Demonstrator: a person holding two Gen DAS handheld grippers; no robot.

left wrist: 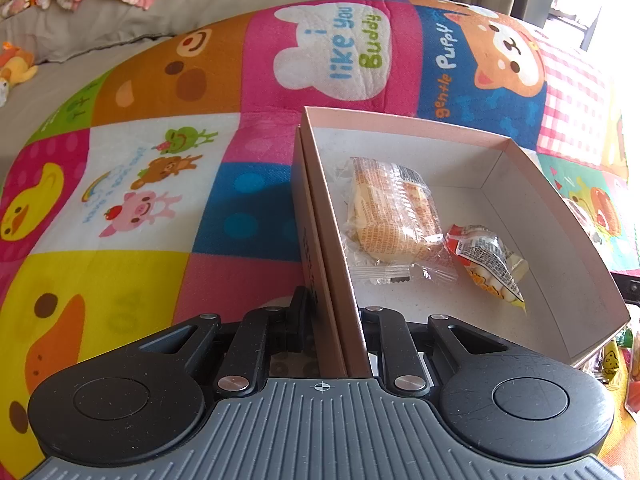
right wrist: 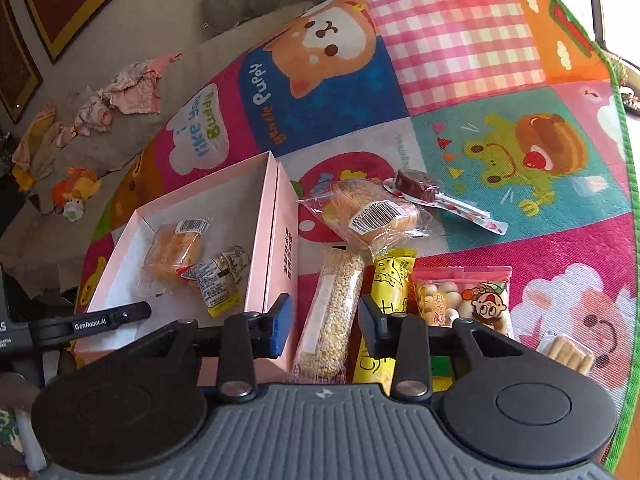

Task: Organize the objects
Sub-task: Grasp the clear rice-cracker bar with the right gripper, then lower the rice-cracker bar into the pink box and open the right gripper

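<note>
A pink box (left wrist: pixel 400 128) lies open on the colourful play mat (left wrist: pixel 140 184). Inside it are a wrapped bun (left wrist: pixel 390 208) and a small snack packet (left wrist: pixel 486 260). My left gripper (left wrist: pixel 336 308) is shut on the box's near left wall. In the right wrist view the box (right wrist: pixel 264 216) sits left of a row of snacks. My right gripper (right wrist: pixel 324 320) hovers over a long grain bar (right wrist: pixel 332 280), which lies between its fingers. A gap shows beside the blue left pad (right wrist: pixel 282 320). The left gripper's arm (right wrist: pixel 92 322) shows at the box's near corner.
Right of the grain bar lie a yellow packet (right wrist: pixel 390 276), a bag of round biscuits (right wrist: pixel 464 300) and a small biscuit pack (right wrist: pixel 568 354). A wrapped bread (right wrist: pixel 368 212) and a chocolate treat on a stick (right wrist: pixel 416 186) lie beyond. Clothes (right wrist: pixel 132 88) and plush toys (right wrist: pixel 76 192) lie off the mat.
</note>
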